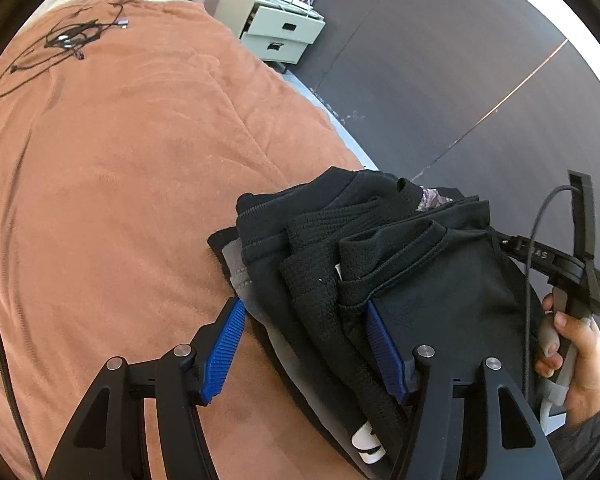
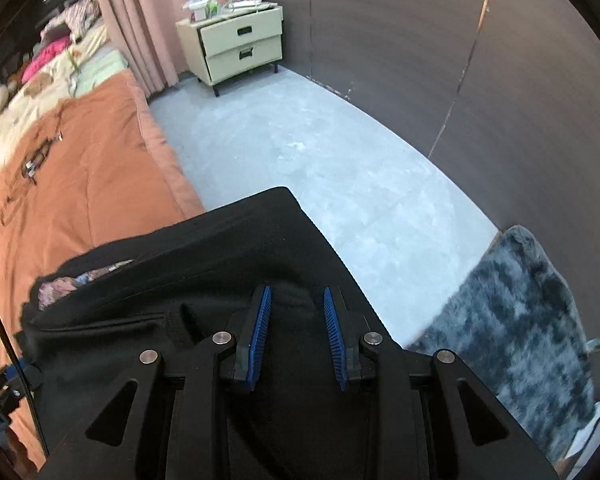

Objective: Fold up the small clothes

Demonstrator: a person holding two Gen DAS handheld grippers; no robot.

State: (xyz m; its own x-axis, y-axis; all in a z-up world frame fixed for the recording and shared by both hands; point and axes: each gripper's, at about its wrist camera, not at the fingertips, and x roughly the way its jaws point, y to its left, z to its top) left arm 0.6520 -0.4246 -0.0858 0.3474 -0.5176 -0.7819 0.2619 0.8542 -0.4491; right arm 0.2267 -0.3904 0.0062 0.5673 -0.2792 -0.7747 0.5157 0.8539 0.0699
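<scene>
A stack of folded black garments lies at the right edge of the bed with the orange blanket. My left gripper is open, its blue pads straddling the near edge of the stack. In the right wrist view the top black garment fills the foreground. My right gripper sits over it, jaws partly open with a hump of black cloth between the blue pads. The right gripper's handle and the hand on it show in the left wrist view.
A tangle of black cable lies on the blanket far from the stack. A cream two-drawer nightstand stands by the pink curtain. Grey floor runs beside the bed, with a dark shaggy rug on the right.
</scene>
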